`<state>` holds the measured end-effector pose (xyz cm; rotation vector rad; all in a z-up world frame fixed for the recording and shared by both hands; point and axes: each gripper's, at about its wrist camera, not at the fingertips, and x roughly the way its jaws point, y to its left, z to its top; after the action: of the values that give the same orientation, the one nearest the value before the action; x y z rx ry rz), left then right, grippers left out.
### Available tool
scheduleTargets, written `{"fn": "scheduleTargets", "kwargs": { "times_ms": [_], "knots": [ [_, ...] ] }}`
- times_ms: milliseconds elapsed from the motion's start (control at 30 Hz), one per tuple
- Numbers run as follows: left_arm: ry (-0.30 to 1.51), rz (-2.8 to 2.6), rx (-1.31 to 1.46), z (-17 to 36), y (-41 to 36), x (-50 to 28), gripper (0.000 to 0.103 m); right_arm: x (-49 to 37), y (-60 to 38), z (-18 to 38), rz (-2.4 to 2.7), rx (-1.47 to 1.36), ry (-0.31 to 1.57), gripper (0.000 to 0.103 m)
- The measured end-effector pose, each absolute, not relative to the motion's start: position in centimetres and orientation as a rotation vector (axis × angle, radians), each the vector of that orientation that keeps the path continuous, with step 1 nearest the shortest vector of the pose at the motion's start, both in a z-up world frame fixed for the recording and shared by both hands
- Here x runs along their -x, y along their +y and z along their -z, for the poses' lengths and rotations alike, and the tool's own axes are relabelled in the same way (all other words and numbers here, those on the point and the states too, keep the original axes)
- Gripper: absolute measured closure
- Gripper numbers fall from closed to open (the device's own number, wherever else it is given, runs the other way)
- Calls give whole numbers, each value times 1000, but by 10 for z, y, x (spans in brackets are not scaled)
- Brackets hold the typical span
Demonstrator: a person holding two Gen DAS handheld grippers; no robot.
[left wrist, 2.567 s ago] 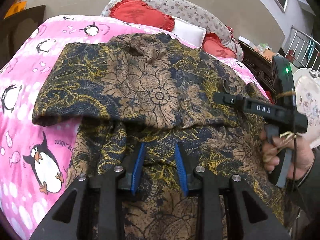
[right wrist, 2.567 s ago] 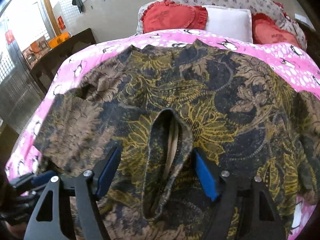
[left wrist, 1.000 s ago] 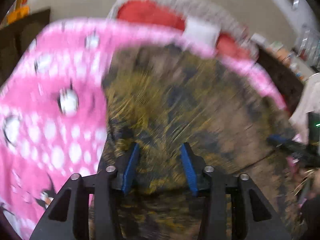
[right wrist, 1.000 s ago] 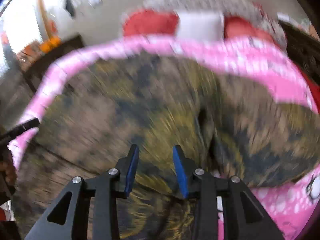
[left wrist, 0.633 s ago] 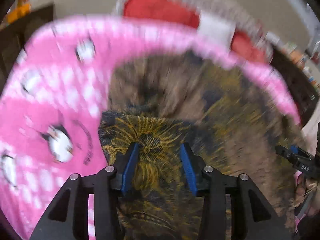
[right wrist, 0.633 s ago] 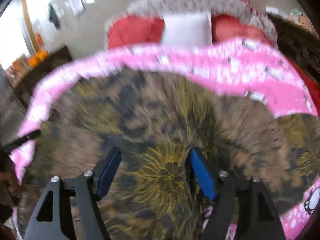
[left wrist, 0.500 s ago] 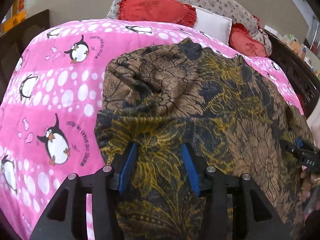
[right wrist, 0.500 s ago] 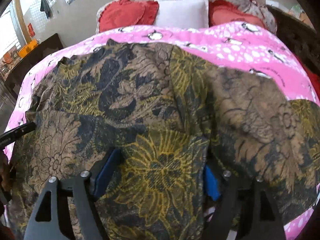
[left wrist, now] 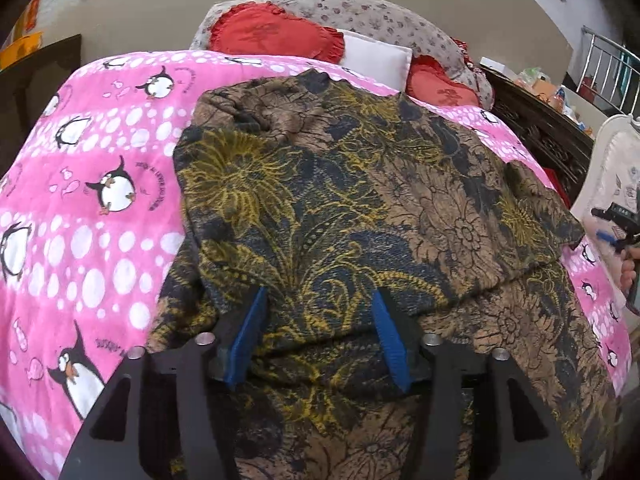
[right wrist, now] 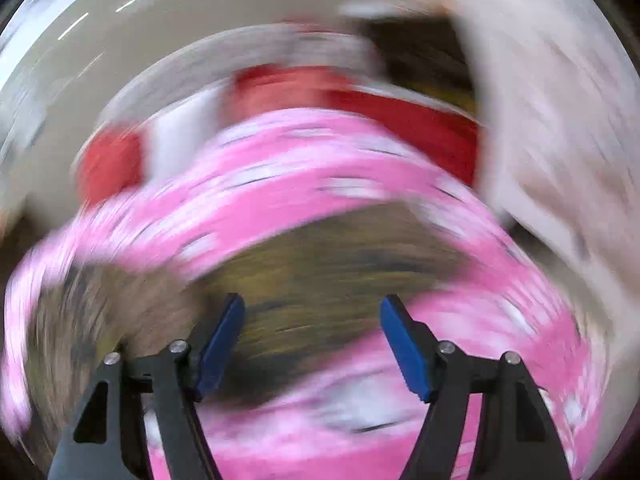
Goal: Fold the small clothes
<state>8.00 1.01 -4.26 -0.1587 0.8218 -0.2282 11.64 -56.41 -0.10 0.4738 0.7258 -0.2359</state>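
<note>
Between the blue pads of the left claw lies a fold of the patterned garment, and the pads stand spread with cloth bulging up between them and over their tips; whether they pinch it I cannot tell. Half a second ago the pads sat closer together on the same spot, so the claw has widened. Out from the claw, the garment lies spread on the pink penguin bedspread, its upper layer folded over the lower with the fold edge running to the right side of the bed. That layout matches the previous left view, though the camera now sits a little farther back and shows more of the lower layer.

Out at the right edge of the left view, the right claw is held in a hand beyond the bed's side, clear of the cloth; half a second ago it was at the garment's right edge. Its own view is heavily blurred: the right claw is spread wide with nothing between the pads, over a smear of brown cloth and pink bedspread, where before it had cloth draped across it.

Red cushions and a white pillow sit at the head of the bed
</note>
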Motion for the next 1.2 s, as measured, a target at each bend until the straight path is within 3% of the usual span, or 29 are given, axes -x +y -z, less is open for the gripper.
{"fn": "scheduleTargets", "kwargs": {
  "times_ms": [67,100,167,333,367,400,467,733,933,1067,1200],
  "knots": [
    [826,233,142,43,5,-82,60,-111,-623,26,253,-708,732,32],
    [828,231,132,43,3,-83,59,-111,-641,37,235,-799,739,39],
    [828,227,123,44,1,-81,59,-113,-667,60,186,-970,718,39],
    [826,232,136,45,2,-82,59,-142,-673,76,175,-1045,708,40],
    [825,234,141,45,3,-82,59,-147,-672,76,192,-1034,712,45],
    [825,235,143,45,3,-82,59,-148,-670,76,200,-1024,714,67],
    [825,236,145,45,4,-81,59,-149,-671,71,189,-1012,699,98],
    [818,249,171,45,8,-81,59,-112,-624,-68,171,-687,432,99],
    [819,250,172,45,8,-80,59,-108,-511,-168,-131,-480,323,99],
    [816,263,204,41,13,-79,59,-134,-400,-161,-363,-358,409,99],
    [774,203,266,13,28,-75,59,-156,-285,-97,-529,-290,575,99]
  ]
}}
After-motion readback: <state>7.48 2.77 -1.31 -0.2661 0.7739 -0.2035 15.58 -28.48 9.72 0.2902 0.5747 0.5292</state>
